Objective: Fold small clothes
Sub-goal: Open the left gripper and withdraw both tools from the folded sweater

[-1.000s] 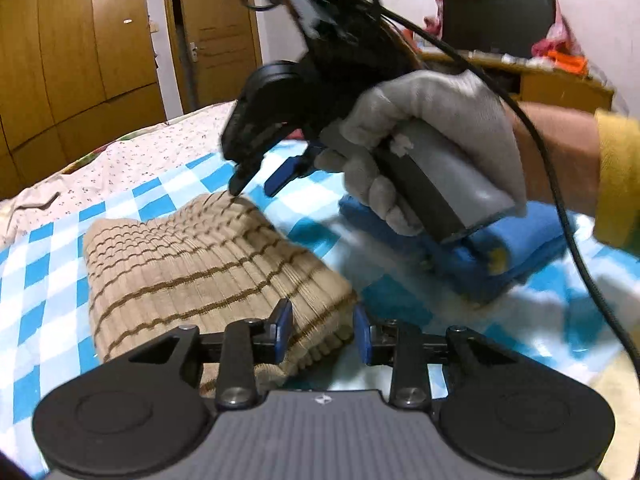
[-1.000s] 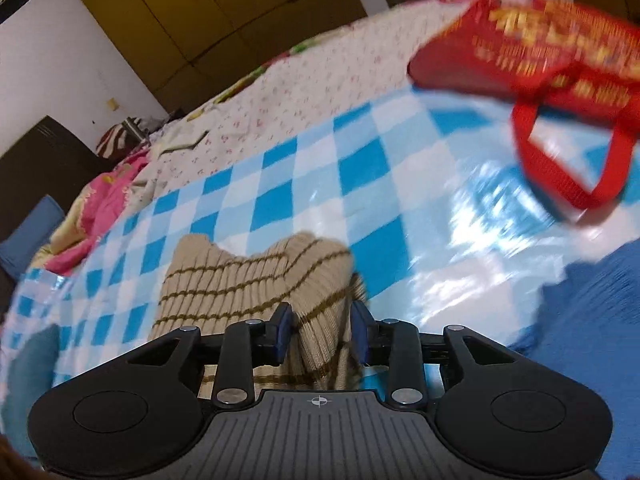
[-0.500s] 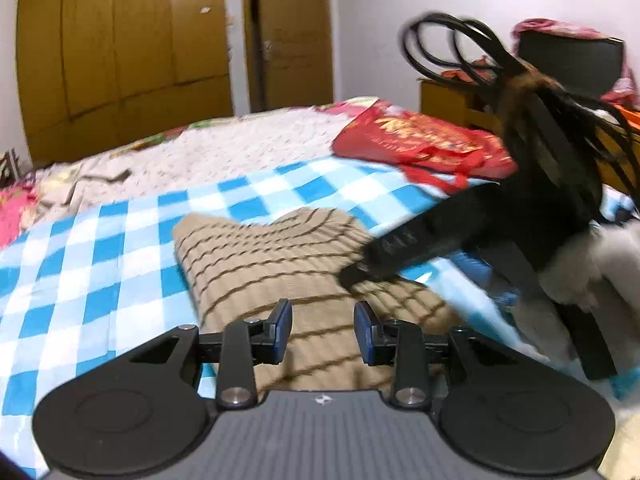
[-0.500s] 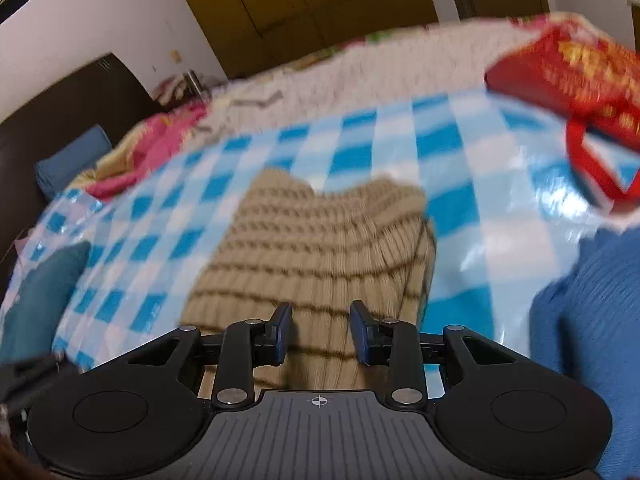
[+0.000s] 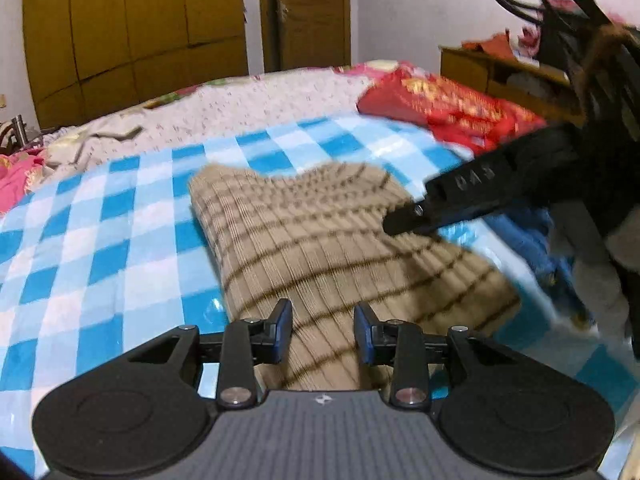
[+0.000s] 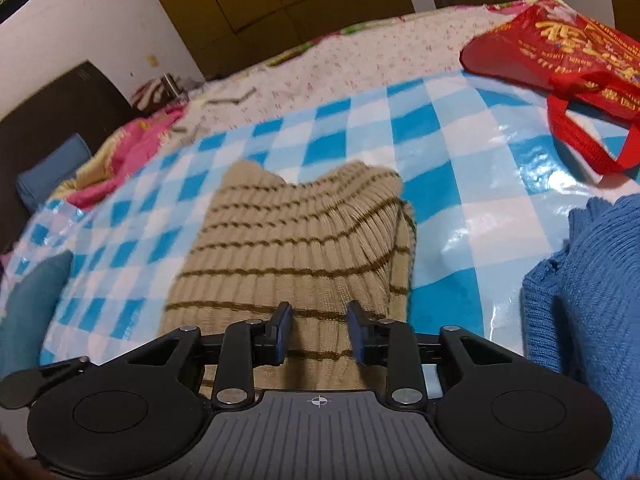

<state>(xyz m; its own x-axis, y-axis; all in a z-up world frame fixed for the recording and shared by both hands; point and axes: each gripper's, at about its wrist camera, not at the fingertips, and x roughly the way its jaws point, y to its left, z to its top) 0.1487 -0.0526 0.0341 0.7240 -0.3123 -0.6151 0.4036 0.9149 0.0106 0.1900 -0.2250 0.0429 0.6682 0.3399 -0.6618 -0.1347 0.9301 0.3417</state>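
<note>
A tan striped sweater (image 5: 320,240) is lying folded on a blue-and-white checked sheet (image 5: 100,240) spread over the bed, its ribbed length running away from both cameras. In the left wrist view, the left hand-held gripper (image 5: 322,332) is hanging low over the sweater's near end, its blue-padded fingers standing apart with knit showing in the gap between them; whether the pads are pressing on the cloth I cannot tell. To the right in that view, the right hand-held gripper (image 5: 404,220) is reaching in from the side, its dark tip sitting over the sweater's right edge, with cables looping above it. In the right wrist view, this gripper's (image 6: 318,334) fingers are likewise standing apart over the near end of the sweater (image 6: 288,248), striped knit filling the gap, and contact cannot be made out. A blue knit (image 6: 588,288) is lying heaped just right of the sweater, apart from it, and a red bag (image 6: 560,52) is resting farther back on the right
</note>
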